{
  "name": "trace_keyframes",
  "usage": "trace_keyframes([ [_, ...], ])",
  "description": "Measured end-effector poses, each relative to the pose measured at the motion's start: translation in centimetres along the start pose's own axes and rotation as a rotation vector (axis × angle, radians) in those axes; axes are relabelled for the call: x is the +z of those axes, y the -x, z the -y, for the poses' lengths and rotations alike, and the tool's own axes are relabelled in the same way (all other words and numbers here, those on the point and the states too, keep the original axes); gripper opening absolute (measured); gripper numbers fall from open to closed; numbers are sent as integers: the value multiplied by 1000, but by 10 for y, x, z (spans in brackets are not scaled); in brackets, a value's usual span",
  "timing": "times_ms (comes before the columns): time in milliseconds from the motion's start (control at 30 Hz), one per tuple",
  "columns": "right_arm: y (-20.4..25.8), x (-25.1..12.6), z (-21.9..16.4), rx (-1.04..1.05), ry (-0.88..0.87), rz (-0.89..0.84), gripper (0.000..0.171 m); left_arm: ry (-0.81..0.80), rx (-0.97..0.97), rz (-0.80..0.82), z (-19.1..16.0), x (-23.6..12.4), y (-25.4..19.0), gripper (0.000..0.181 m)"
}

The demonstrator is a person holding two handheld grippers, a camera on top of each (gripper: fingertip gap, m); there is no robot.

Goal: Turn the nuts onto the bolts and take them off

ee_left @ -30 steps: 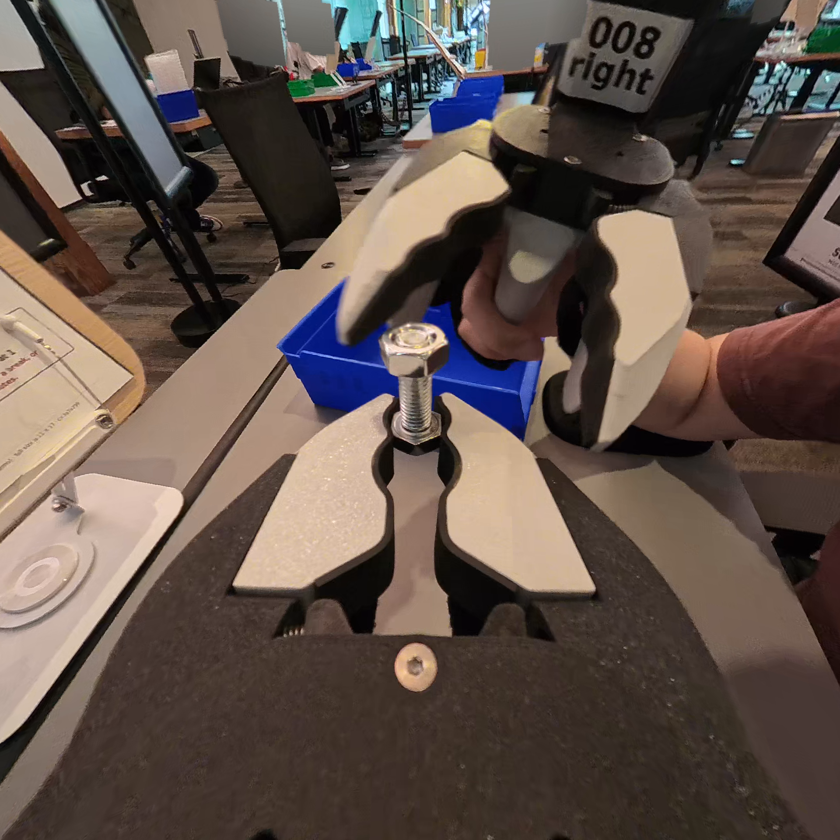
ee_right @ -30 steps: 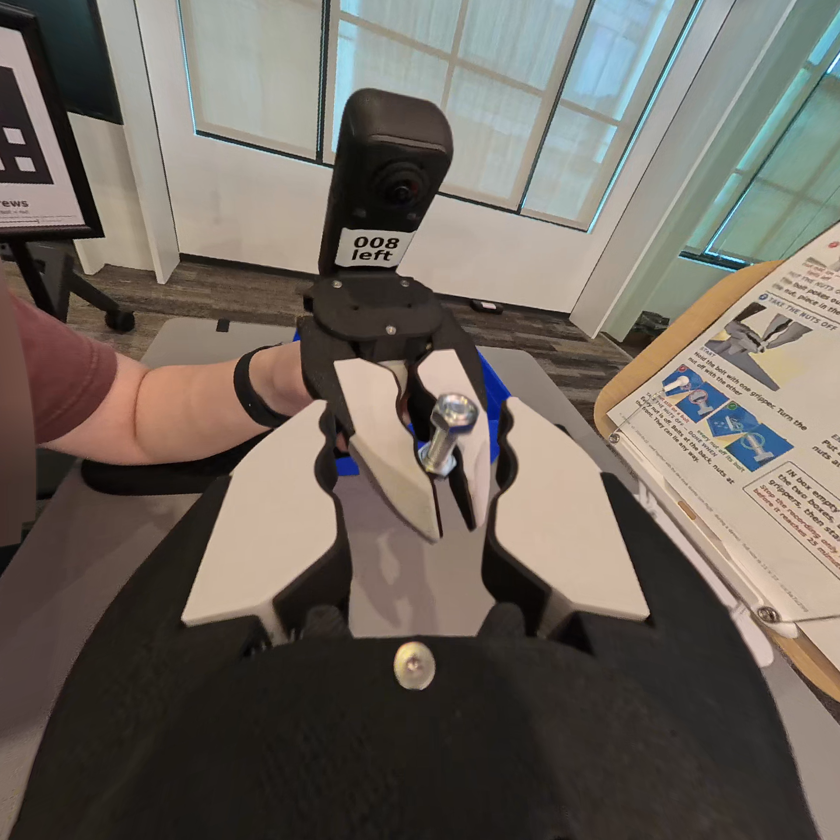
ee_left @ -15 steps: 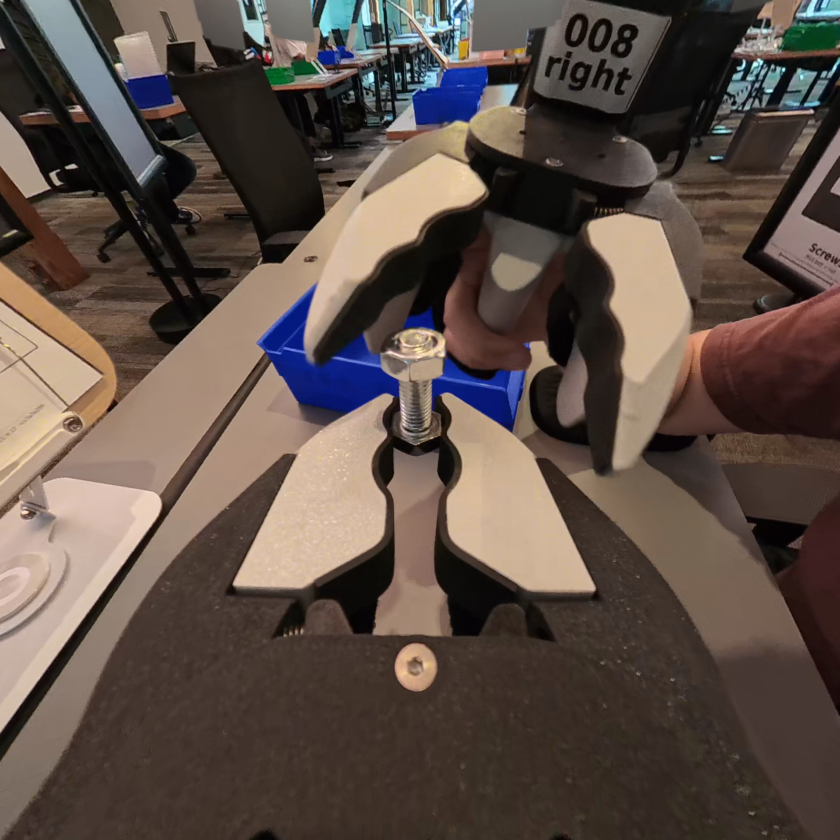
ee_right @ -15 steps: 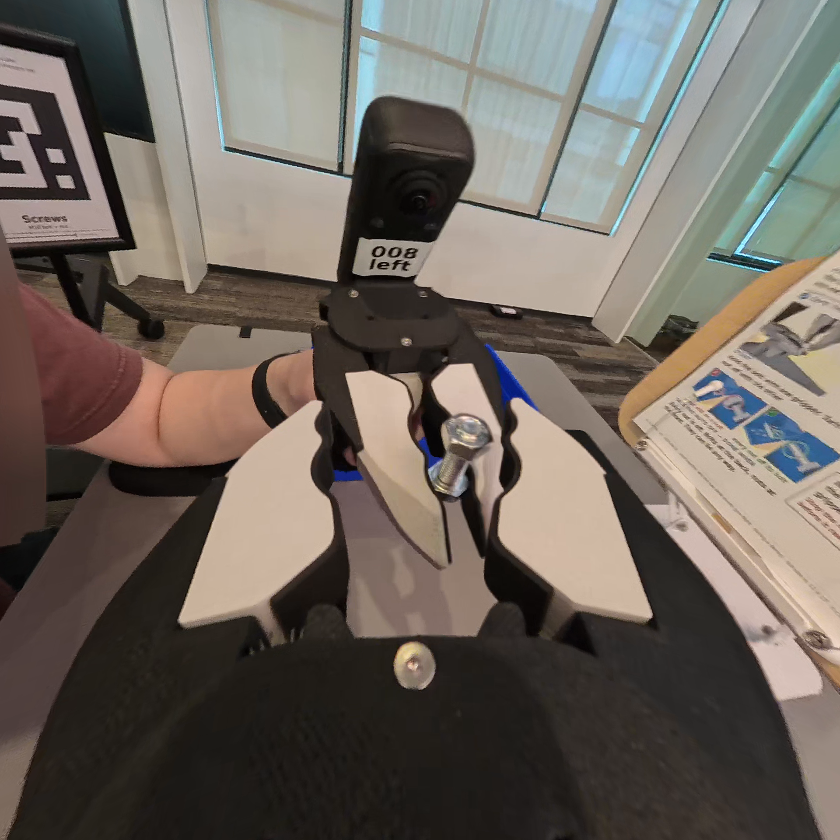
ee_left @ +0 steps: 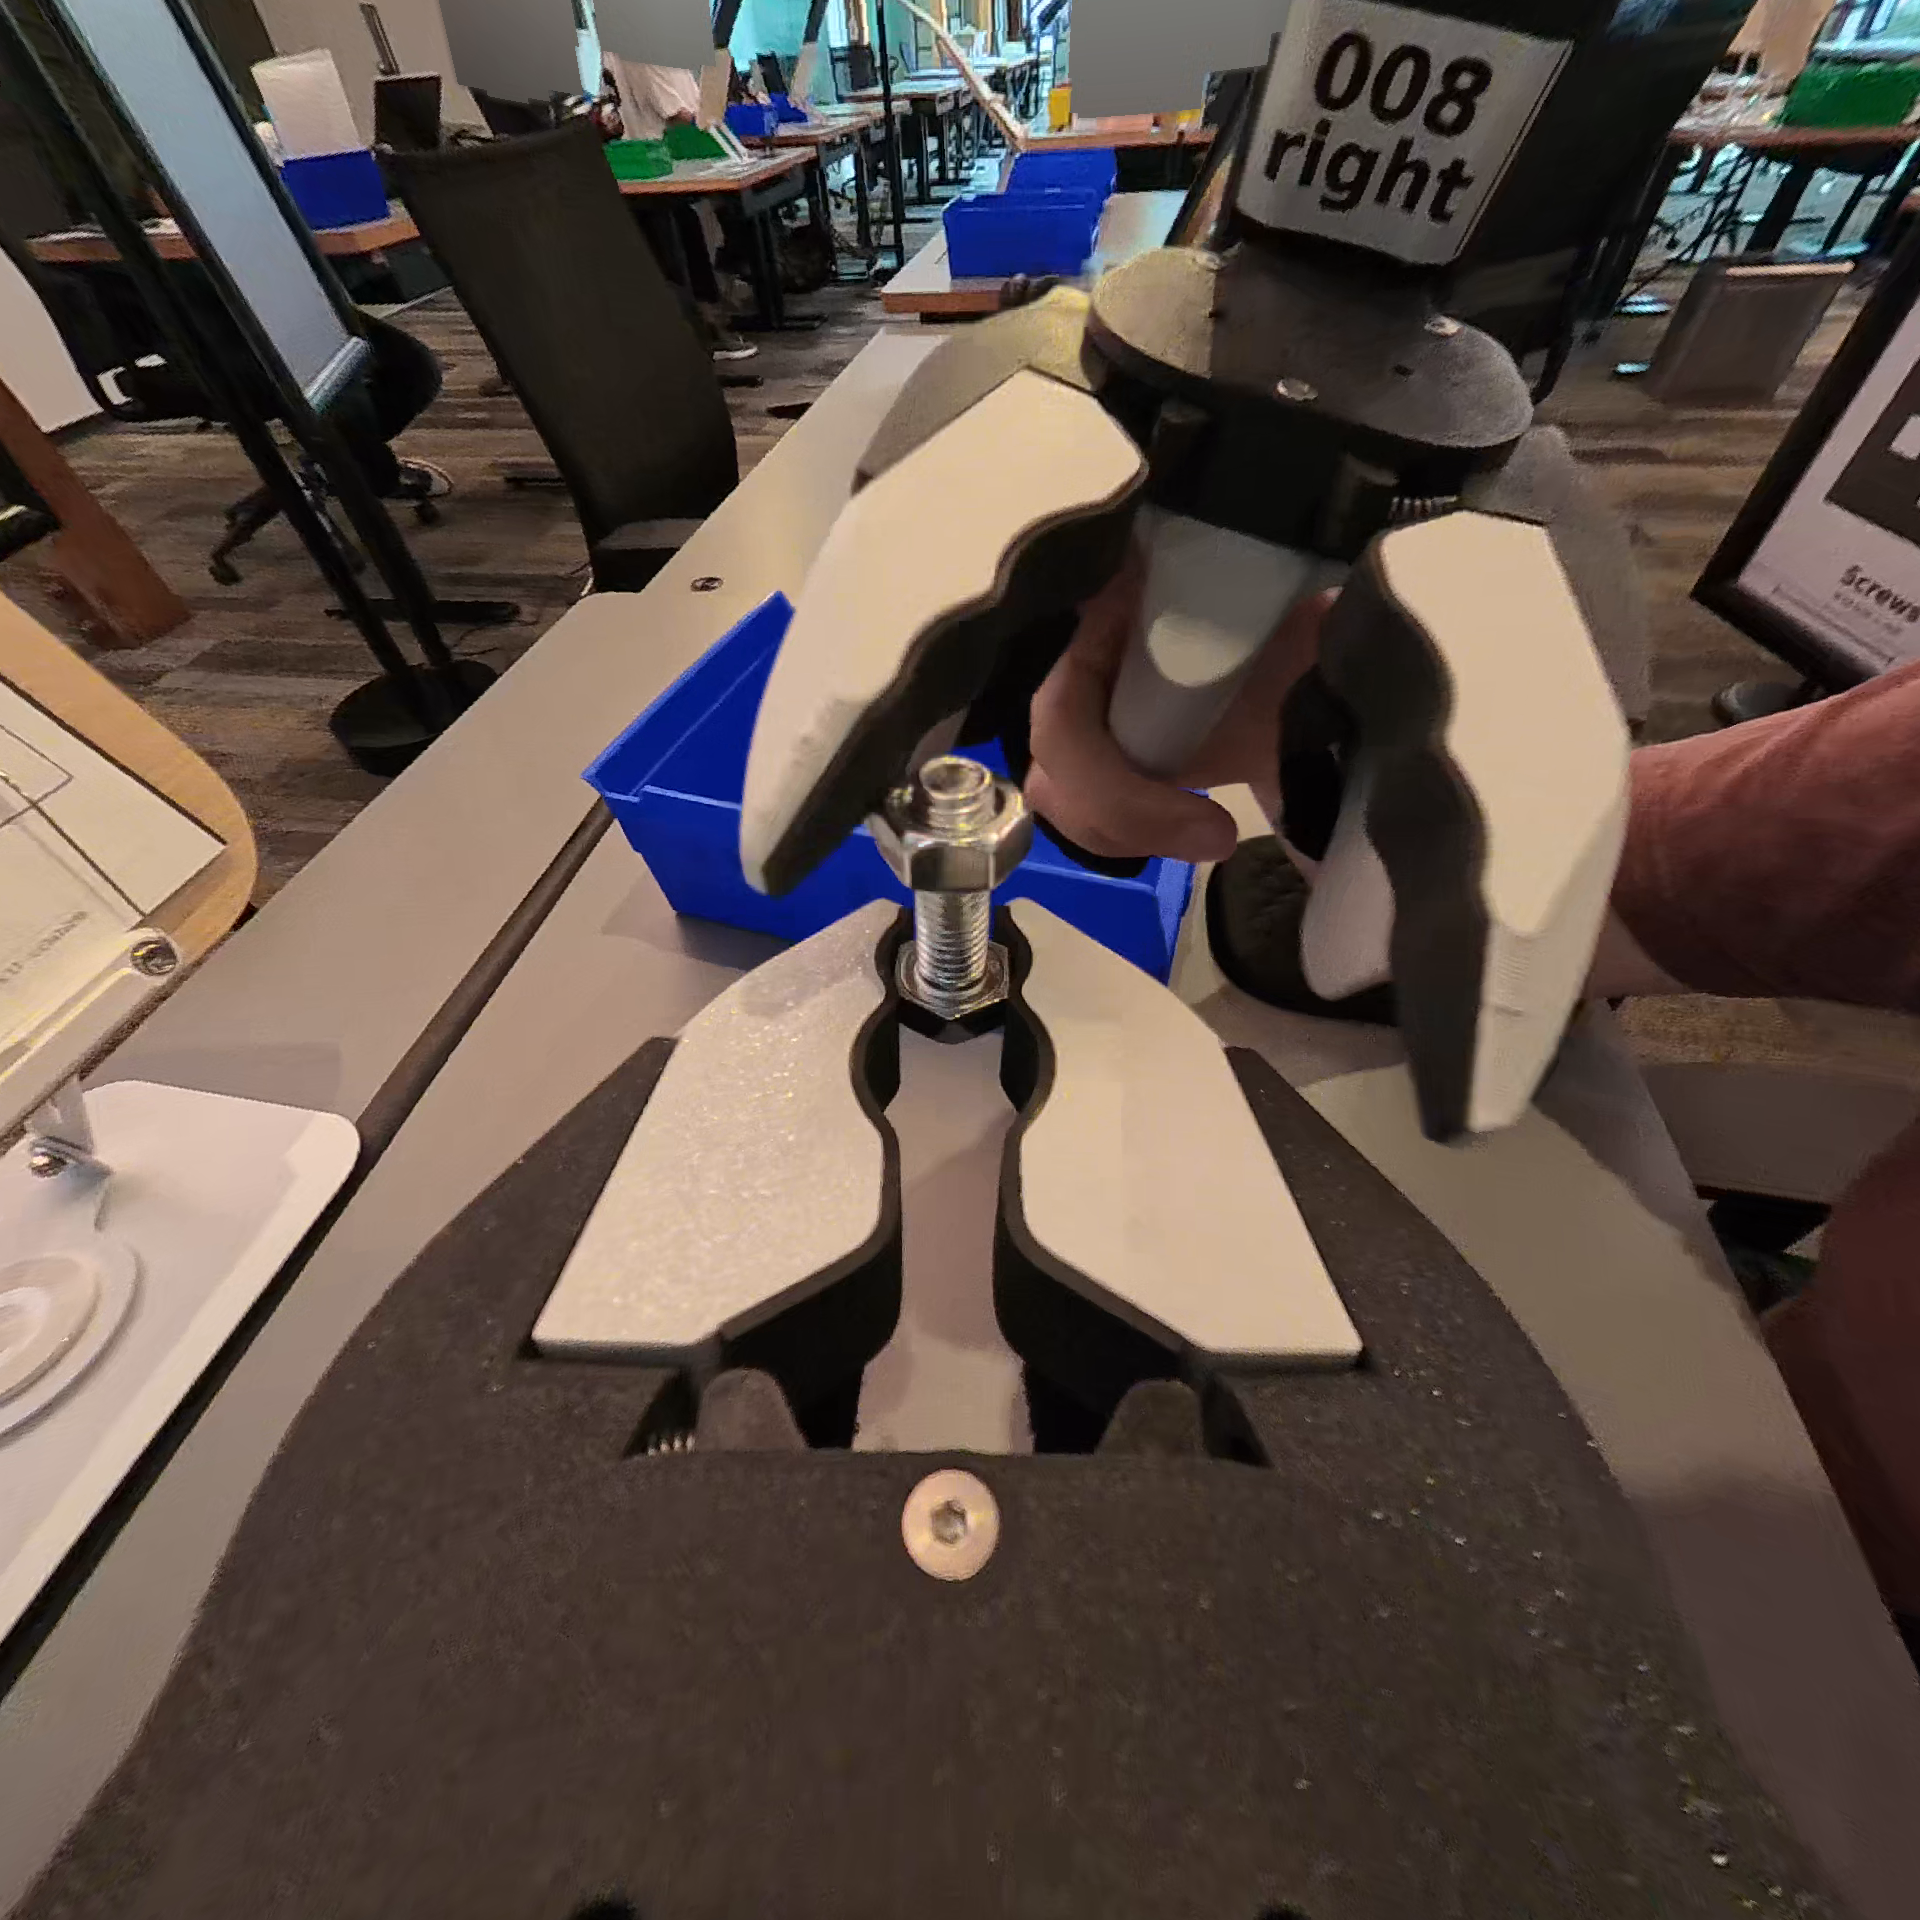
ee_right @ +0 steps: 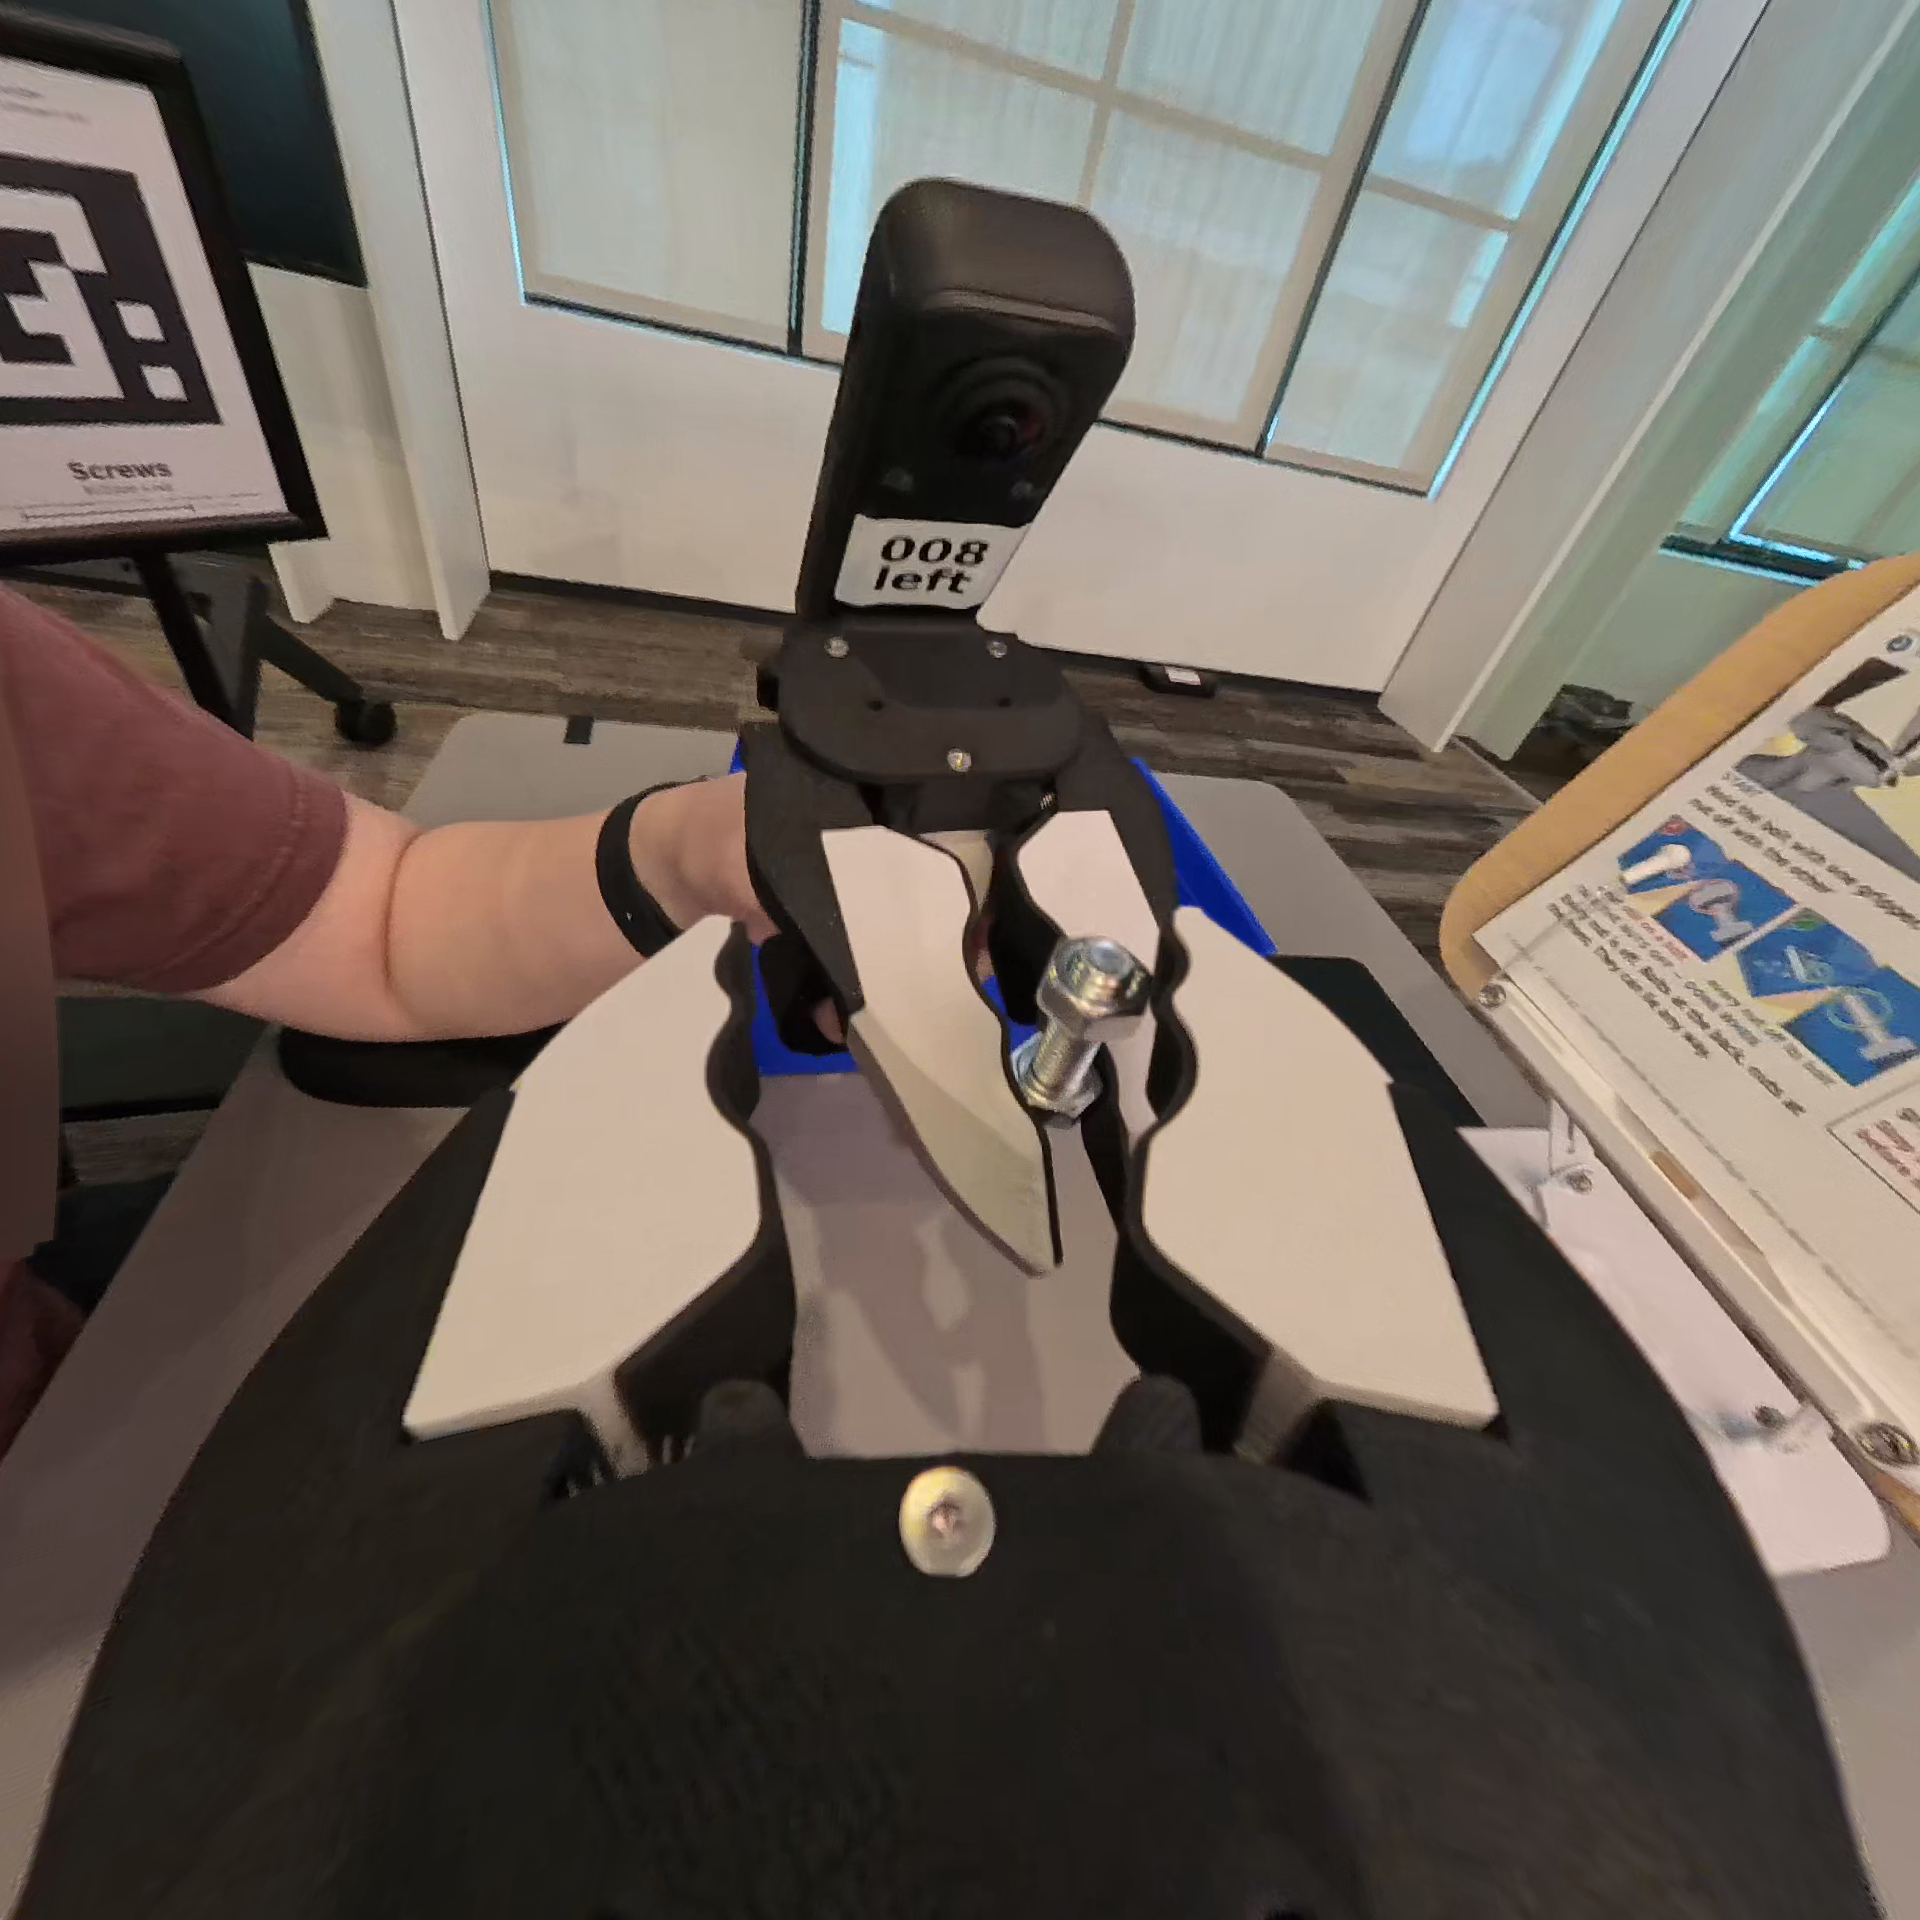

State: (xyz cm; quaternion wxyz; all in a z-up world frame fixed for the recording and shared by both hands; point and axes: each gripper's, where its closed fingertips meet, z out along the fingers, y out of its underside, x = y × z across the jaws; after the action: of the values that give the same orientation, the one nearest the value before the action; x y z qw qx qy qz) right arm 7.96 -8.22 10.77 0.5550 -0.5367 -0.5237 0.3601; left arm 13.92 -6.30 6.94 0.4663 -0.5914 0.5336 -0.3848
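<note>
- Steel gleamed at the middle of it all: a bolt (ee_left: 951, 914) stood upright, threads bare along the shank, with one nut (ee_left: 954, 831) at its top end and a second nut (ee_left: 951, 982) low down by the clamping fingers.
- The left gripper (ee_left: 951, 1023) was clenched on the bolt's lower end, held level over the grey table (ee_left: 436, 935).
- The right gripper (ee_left: 1122, 935) hung tilted down from above, spread wide; one finger (ee_left: 914, 644) lay just beside the top nut, the other finger (ee_left: 1496, 810) well apart.
- A hand (ee_left: 1122, 769) gripped its handle, the forearm coming in from the right in a maroon sleeve (ee_left: 1766, 831).
- The other forearm (ee_right: 468, 914) reached in level, a black band at the wrist.
- A blue bin (ee_left: 707, 821) sat on the table behind the bolt.
</note>
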Motion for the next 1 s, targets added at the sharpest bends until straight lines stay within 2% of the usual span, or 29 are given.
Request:
trace_keyframes([
  [67,-3,-6,-3,-16,43,-19,69,0,-15,10,0,-3,4,14],
  [133,-1,-17,1,-12,41,7,52,-34,-50,24,3,-10,12,14],
  [167,0,-21,6,11,12,24,51,-43,-67,30,5,-13,15,14],
  [300,-11,-18,17,62,-100,-16,57,-41,-56,-8,5,-12,7,14],
  [467,-4,-7,3,95,-28,37,66,-12,-27,0,1,-5,3,14],
  [500,-4,-11,4,84,-21,40,63,-23,-36,6,3,-8,6,14],
  [533,0,-17,7,71,-25,67,43,-39,-49,11,5,-11,10,14],
  [567,6,-24,14,78,-45,104,37,-48,-69,31,6,-16,16,14],
  [667,-5,-33,22,118,-83,50,37,-88,-113,3,11,-24,18,14],
  [767,-23,-26,9,153,-63,-22,34,-101,-121,-54,14,-22,8,14],
  [1000,-20,-7,-5,274,-99,104,15,-65,-89,-92,10,-14,-4,14],
])
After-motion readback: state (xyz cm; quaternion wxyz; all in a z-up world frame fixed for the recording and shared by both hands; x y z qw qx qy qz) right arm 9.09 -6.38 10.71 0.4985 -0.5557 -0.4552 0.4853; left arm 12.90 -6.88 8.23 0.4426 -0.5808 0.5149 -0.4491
